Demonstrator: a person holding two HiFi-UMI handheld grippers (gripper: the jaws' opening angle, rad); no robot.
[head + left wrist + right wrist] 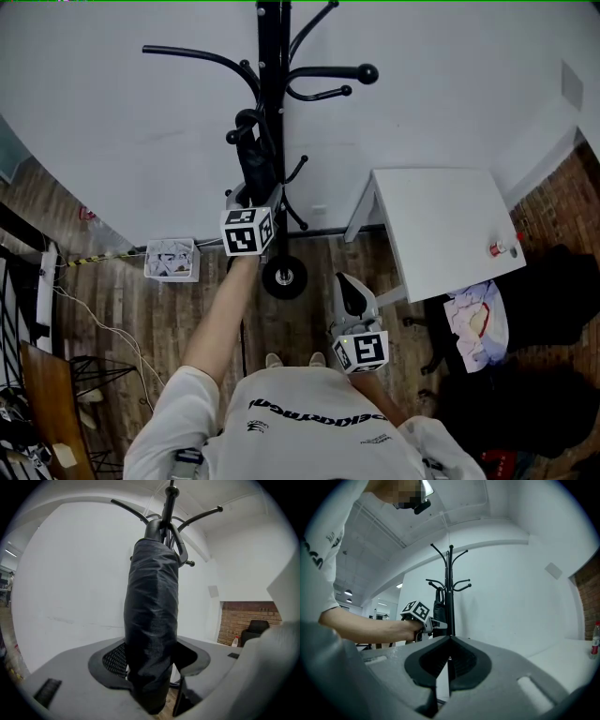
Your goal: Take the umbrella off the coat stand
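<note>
A black coat stand (273, 56) rises against the white wall. A folded black umbrella (255, 164) in its sleeve hangs upright from one of the hooks. My left gripper (255, 195) reaches up to it at arm's length. In the left gripper view the umbrella (152, 620) fills the gap between the jaws, whose pads press on its lower part, so that gripper (151, 645) is shut on it. My right gripper (349, 289) is held low and near my body, apart from the stand. Its jaws (450, 641) meet at the tips with nothing between them.
A white table (441, 225) stands right of the stand, with a red-capped bottle (502, 248) at its near corner. A white box of papers (171, 260) sits on the wooden floor to the left. A dark chair (562, 281) and cables (94, 319) lie at the sides.
</note>
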